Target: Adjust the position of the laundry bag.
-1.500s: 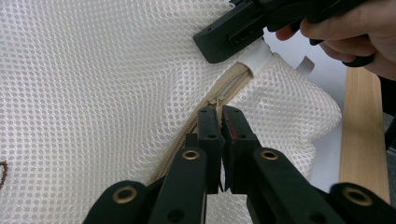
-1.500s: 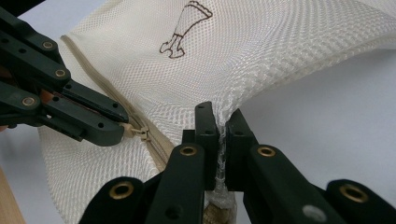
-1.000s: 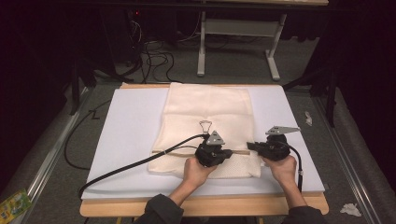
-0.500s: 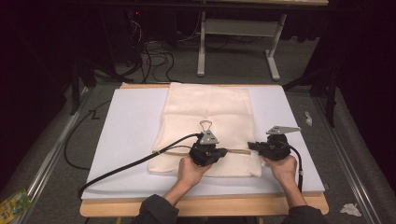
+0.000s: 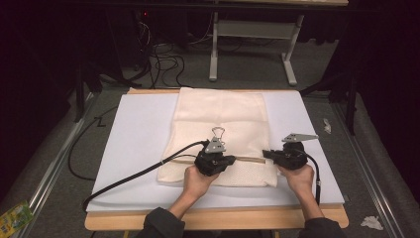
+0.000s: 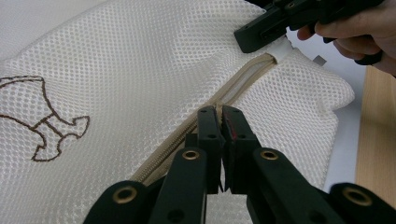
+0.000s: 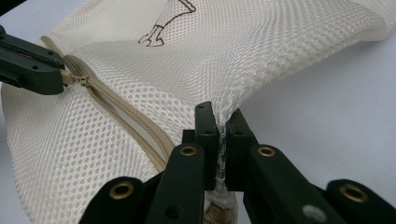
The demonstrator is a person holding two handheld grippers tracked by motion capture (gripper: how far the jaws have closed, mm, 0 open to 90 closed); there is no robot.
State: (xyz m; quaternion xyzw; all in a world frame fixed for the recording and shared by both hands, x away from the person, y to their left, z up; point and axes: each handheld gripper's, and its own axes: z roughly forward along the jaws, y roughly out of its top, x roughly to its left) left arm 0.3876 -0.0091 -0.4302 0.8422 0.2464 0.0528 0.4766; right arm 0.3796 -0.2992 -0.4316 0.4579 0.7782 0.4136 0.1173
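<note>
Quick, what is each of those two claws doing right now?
Left gripper: shut on the beige zipper pull of the cream mesh laundry bag.
Right gripper: shut on the bag's mesh edge.

I have moved the left gripper (image 5: 225,159) leftward along the zipper (image 6: 201,122) of the mesh bag (image 5: 218,116), widening its gap from the right gripper (image 5: 267,154); the zipper now lies partly open.

Dim room, grey carpet floor (image 5: 59,198), white desk frame (image 5: 250,44)
</note>
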